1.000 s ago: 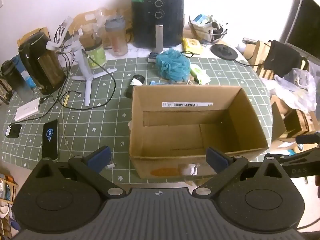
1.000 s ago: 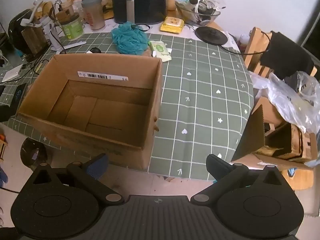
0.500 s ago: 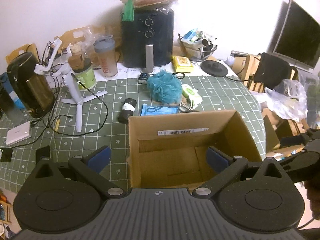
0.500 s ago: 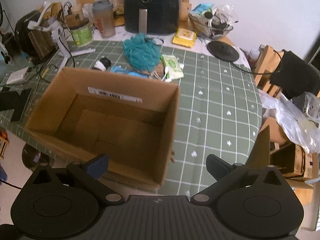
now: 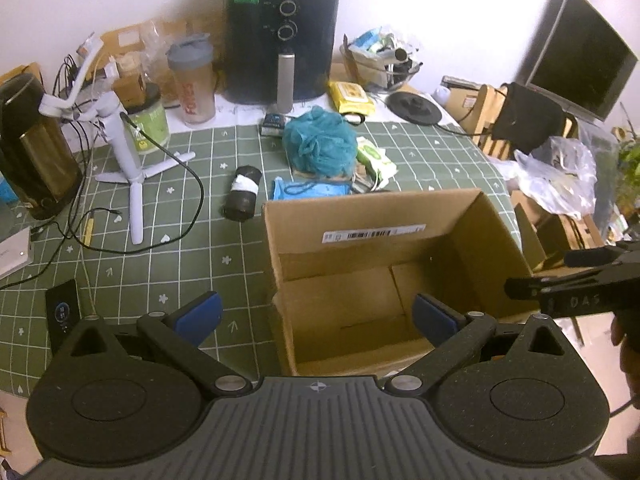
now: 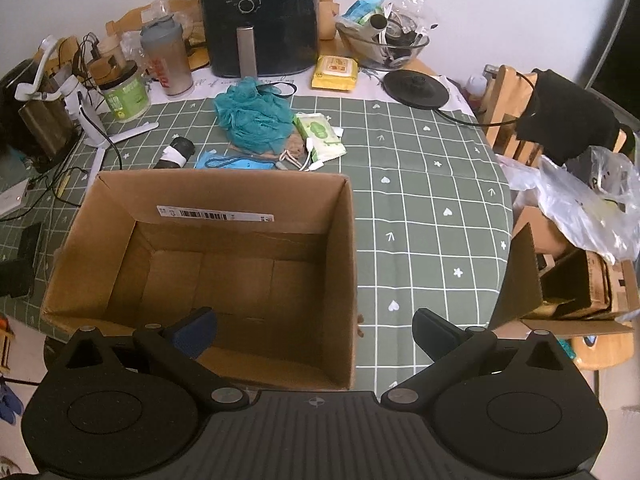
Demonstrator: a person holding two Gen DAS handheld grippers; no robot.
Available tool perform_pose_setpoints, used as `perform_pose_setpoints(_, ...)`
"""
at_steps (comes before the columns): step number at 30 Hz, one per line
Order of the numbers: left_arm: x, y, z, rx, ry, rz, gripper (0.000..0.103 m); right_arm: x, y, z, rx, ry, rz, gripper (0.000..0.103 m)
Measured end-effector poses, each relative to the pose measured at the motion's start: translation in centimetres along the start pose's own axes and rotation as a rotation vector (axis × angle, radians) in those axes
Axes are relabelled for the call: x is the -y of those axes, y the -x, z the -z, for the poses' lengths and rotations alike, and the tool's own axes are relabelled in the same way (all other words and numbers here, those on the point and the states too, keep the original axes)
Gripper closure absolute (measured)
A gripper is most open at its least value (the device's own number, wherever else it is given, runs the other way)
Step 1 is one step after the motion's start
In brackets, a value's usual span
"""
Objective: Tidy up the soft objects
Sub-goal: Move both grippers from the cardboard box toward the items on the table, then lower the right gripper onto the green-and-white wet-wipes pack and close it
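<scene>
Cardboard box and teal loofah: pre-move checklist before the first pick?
1. Cardboard box open, nothing inside: ok.
2. Left gripper open, holding nothing: ok.
3. Right gripper open, holding nothing: ok.
4. Teal loofah uncovered on the table beyond the box: ok.
5. Loofah's cord free of the white cable: cannot tell.
6. Approach: box stands between grippers and loofah: not ok, go over.

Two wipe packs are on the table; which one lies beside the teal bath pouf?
The green wipe pack, touching the teal pouf; the yellow pack sits farther back by the air fryer.
</scene>
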State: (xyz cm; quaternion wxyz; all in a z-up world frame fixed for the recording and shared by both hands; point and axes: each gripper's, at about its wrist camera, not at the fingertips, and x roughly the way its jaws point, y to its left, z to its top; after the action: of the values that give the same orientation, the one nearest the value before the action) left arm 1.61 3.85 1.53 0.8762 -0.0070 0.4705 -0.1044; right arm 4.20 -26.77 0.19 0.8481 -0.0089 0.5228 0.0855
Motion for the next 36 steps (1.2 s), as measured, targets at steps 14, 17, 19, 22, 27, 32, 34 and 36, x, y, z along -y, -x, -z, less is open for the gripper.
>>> perform_pose_setpoints(14, -2.4, -1.4, 0.9, -0.055, 0.001, 0.032, 0.0, -0.1, 0.2, 0.2, 0.091, 0.001, 0.022, 0.0)
perform_pose_setpoints(17, -2.4, -1.7, 0.6, -0.053, 0.008, 0.036, 0.0, 0.2, 0.0, -0.3, 0.097, 0.025, 0.003, 0.0)
perform_pose_setpoints(19, -2.3, -1.6, 0.3, -0.029, 0.016, 0.032, 0.0, 0.5, -0.1, -0.6, 0.105, 0.037, -0.024, 0.0)
perform_pose_setpoints(22, -2.1, -1.2, -0.7, 0.01, 0.028, 0.02, 0.0, 1.3, -0.6, -1.7, 0.106, 0.039, -0.072, 0.0)
perform_pose_setpoints(27, -1.6, -1.3, -2.8, 0.048, 0.032, -0.014, 0.0, 2.9, -1.4, -4.1, 0.129, 0.029, -0.161, 0.0)
perform_pose_setpoints(32, -1.0, -1.4, -4.2, 0.079, 0.054, -0.059, 0.0, 4.4, -2.1, -6.3, 0.148, 0.081, -0.214, 0.0)
perform_pose_setpoints(34, -0.8, -1.5, -4.6, 0.079, 0.068, -0.077, 0.0, 5.1, -2.4, -6.9, 0.152, 0.1, -0.231, 0.0)
perform_pose_setpoints(36, -0.9, -1.7, -4.8, 0.073, 0.089, -0.087, 0.0, 5.9, -2.8, -7.3, 0.148, 0.106, -0.245, 0.0)
